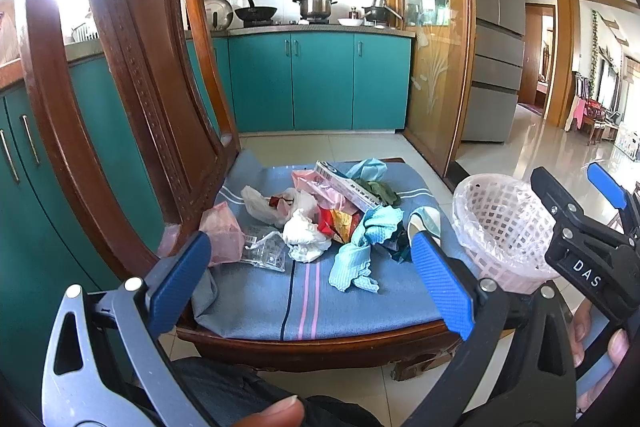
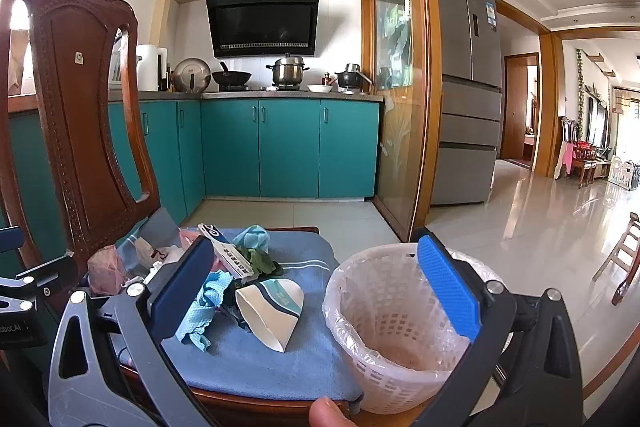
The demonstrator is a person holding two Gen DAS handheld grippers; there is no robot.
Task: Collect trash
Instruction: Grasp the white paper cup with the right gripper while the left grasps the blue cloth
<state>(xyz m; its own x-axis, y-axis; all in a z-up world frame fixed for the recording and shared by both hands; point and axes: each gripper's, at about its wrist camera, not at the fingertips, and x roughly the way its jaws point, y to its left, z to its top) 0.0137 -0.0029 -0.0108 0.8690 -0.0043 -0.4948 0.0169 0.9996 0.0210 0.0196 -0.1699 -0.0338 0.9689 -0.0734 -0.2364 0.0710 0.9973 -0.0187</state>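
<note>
Ahead of left tool: trash pile mid-cushion, front cushion strip bare.
Under right tool: lined basket at chair edge.
Tools: both spread wide, empty.

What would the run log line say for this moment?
stage: before first pick | left tongs: open, empty | right tongs: open, empty | trash pile: on chair cushion | lined basket: empty

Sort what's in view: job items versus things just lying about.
For the job: basket, crumpled tissue, snack wrapper, plastic bags, blue rags, paper cup, carton.
Just there: chair, pots, fridge.
</note>
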